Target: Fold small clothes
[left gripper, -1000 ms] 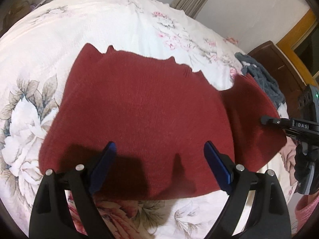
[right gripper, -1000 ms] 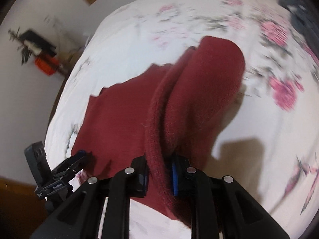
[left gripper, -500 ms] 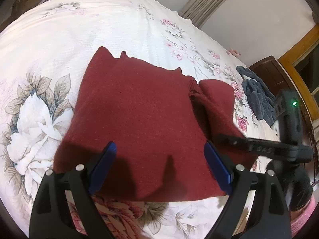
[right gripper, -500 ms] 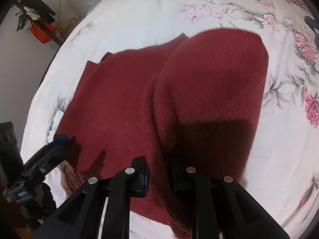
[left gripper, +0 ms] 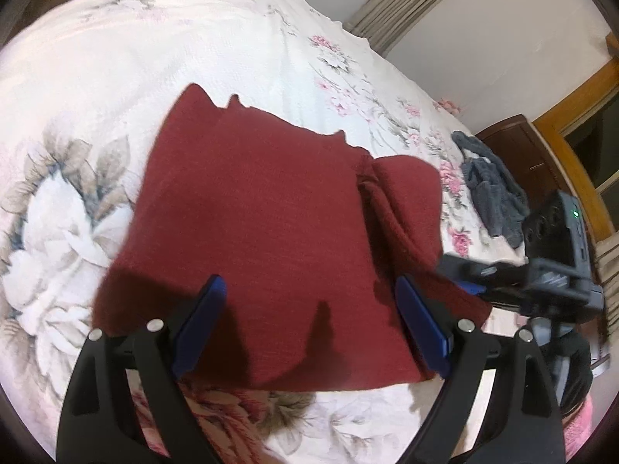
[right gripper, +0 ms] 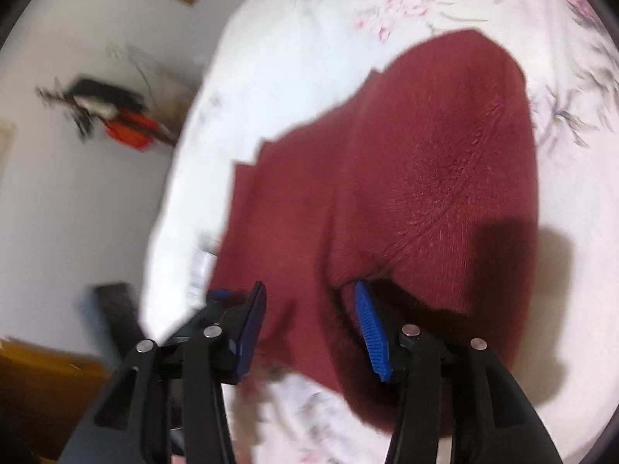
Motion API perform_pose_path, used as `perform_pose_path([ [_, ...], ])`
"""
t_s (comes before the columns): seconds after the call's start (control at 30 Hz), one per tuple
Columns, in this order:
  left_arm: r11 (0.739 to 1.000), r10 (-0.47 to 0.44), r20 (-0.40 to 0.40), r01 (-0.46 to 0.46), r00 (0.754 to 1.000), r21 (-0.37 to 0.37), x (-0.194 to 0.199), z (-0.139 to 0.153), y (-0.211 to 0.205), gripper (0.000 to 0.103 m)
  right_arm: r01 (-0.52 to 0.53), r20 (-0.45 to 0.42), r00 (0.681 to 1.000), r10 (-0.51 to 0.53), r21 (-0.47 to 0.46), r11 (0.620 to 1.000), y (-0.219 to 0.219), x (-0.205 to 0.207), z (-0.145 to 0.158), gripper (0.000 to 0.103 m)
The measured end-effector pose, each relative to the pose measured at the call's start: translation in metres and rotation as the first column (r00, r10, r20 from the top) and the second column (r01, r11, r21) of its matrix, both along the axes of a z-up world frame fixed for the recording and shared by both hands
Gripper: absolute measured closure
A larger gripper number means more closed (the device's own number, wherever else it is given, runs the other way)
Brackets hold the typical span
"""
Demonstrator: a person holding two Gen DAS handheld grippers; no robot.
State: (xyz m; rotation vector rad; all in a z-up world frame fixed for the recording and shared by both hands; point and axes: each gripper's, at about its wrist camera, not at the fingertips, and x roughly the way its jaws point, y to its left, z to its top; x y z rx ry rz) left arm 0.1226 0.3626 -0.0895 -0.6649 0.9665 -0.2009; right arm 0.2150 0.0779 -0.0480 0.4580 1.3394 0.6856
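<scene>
- I'm working over a bed with a white floral bedspread (left gripper: 116, 38); it fills most of both wrist views.
- At 1 o'clock in the left view I see grey curtains (left gripper: 390, 4) and a pale wall; at 3 o'clock, dark wooden furniture (left gripper: 530, 154) and orange-brown wood trim.
- In the right view, blurred, a pale wall sits at 9 o'clock with a black and red object (right gripper: 116, 116) against it.
- One dark red knit garment (left gripper: 263, 224) lies on the bedspread, centre of the left view. Its main body is flat; a rounded portion at 3 o'clock is doubled over its right edge.
- One grey garment (left gripper: 491, 189) lies bunched at 2 o'clock, well apart from the red one.
- Two grippers. My left gripper (left gripper: 313, 328) has its jaws spread wide above the garment's near edge, holding nothing.
- My right gripper (right gripper: 309, 332) has its jaws parted at the red fabric's near edge; cloth lies between them, unpinched as far as I can tell.
</scene>
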Motion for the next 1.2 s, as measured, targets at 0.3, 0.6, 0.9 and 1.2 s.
perform_pose_path([
  [0.3,0.980,-0.084,-0.018,0.079,0.996,-0.183,0.017,-0.009,-0.030,0.015,0.224,0.027,0.974,-0.224,0.001,0.975,-0.114,-0.041,-0.001,0.055],
  [0.6,0.970,-0.204,-0.112,0.185,0.972,-0.158,0.097,-0.018,-0.067,0.016,0.234,0.058,0.972,-0.227,-0.205,0.950,-0.131,-0.071,-0.052,0.057],
  [0.9,0.945,-0.272,-0.130,0.239,0.954,-0.223,0.137,-0.037,-0.106,0.028,0.230,0.080,0.973,-0.218,-0.193,0.954,-0.132,-0.075,-0.061,0.057],
  [1.2,0.939,-0.285,-0.107,0.255,0.952,-0.229,0.147,-0.032,-0.123,0.086,0.234,0.065,0.972,-0.226,-0.180,0.955,-0.138,-0.078,-0.064,0.057],
])
